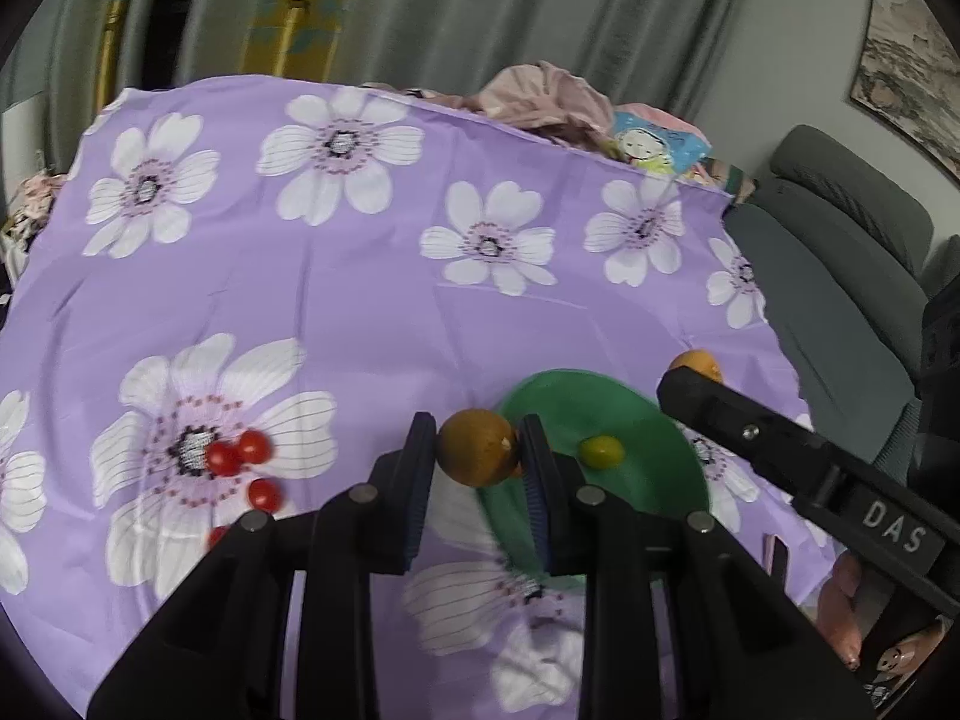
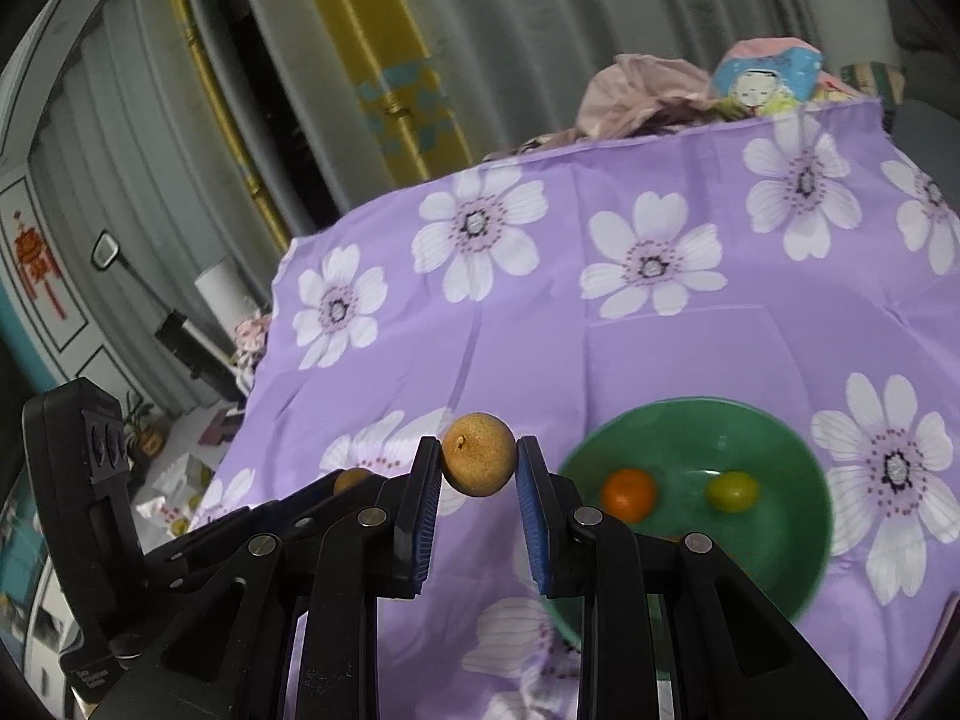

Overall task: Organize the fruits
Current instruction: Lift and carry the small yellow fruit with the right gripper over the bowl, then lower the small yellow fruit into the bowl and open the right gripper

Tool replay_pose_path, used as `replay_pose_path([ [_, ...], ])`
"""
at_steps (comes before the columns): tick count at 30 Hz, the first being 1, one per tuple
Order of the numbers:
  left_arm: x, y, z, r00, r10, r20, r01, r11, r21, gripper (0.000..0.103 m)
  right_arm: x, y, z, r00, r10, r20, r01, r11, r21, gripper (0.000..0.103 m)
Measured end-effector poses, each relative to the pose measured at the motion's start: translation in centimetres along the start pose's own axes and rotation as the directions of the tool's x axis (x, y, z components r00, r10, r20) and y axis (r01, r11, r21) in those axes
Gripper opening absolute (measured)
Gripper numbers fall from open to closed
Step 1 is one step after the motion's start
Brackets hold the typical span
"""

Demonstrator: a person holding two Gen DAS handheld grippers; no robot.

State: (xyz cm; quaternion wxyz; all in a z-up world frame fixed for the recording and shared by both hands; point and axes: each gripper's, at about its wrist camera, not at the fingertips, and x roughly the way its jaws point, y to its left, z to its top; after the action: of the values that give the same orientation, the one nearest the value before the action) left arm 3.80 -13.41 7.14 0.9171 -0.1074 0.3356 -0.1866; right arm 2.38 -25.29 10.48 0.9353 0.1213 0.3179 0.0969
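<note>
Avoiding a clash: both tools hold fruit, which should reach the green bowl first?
Probably left: the left tool's brown fruit overlaps the green bowl's rim; the right tool's fruit sits beside it.

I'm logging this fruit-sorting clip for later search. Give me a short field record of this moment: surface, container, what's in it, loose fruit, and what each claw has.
surface: purple floral cloth
container: green bowl
in bowl: orange fruit; yellow-green fruit
loose on cloth: red cherry tomatoes
left claw: shut on a brown round fruit
right claw: shut on a tan round fruit
</note>
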Motion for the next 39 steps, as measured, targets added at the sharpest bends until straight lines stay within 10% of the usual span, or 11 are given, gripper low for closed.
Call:
replay_pose_path([
  [21, 7.8, -5.9, -1.1, 0.961, -0.175, -0.212, 0.185, 0.982, 0.030, 0.028, -0.8, -9.7, 0.2, 0.989, -0.126, -0.073, 0.139, 0.966, 0.217, 0.027],
  [39, 13.3, -5.9, -2.9, 0.927, -0.101, -0.361, 0.119, 0.993, 0.028, 0.028, 5.5, -14.0, -2.0, 0.934, -0.155, -0.322, 0.248, 0.931, 0.269, 0.027],
])
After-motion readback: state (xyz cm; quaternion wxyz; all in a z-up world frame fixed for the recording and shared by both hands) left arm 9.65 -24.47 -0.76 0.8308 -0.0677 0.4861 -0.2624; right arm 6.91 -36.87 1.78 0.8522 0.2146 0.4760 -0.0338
